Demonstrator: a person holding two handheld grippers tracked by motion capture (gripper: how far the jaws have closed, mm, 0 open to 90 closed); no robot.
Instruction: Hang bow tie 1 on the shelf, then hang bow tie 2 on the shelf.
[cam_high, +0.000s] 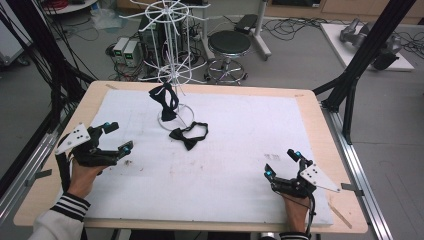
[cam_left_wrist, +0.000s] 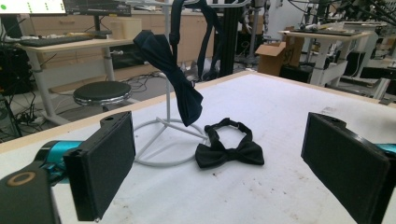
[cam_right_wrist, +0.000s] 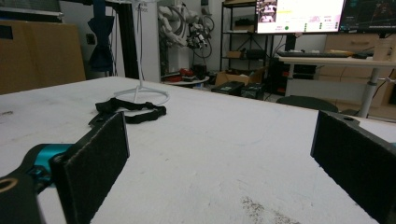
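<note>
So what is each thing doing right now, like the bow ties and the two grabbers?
Bow tie on the table: lying flat beside the stand's base, strap looped, nothing touching it.
Hanging bow tie: dangling from the white wire stand.
White wire stand: upright on the table.
Left gripper: open, holding nothing.
Right gripper: open, holding nothing.

Matt black cloth bow tie (cam_left_wrist: 229, 151), white wire stand (cam_left_wrist: 166, 133).

High view: overhead, facing forward-down over whole table (cam_high: 310, 120). Left gripper view: low, near, facing bow tie (cam_left_wrist: 229, 151) and white stand (cam_left_wrist: 163, 140). Right gripper view: low, farther off, sharing same tie and stand.
</note>
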